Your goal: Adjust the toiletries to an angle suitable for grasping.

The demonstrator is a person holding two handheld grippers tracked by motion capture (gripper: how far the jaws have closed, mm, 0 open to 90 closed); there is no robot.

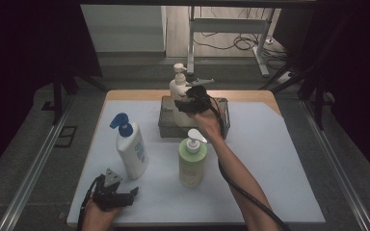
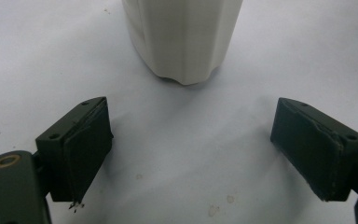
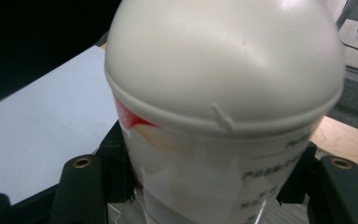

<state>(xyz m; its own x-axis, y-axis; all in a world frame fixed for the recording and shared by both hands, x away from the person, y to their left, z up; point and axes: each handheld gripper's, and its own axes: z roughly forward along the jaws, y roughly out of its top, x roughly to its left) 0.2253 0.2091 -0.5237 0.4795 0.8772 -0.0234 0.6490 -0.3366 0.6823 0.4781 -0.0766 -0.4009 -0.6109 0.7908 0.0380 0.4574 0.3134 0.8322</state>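
Glossy cream pump bottle (image 1: pixel 178 89), dome-shouldered, clamped by right gripper (image 1: pixel 189 102) over grey ribbed tray (image 1: pixel 166 126). Left gripper (image 1: pixel 118 196) held near of tray, jaws spread, nothing gripped.

The desk (image 1: pixel 265 159) has a wooden top, bare along its far edge, with a pale white mat (image 1: pixel 270 183) covering the rest. Directly on the mat, a white bottle with a blue pump (image 1: pixel 130 147) stands upright at the near left, and a green bottle with a white pump (image 1: pixel 192 159) stands upright near the middle, a little right of it. A grey tray (image 1: pixel 167 120) sits toward the far middle of the mat. The left gripper (image 1: pixel 113 195) rests at the near left edge.
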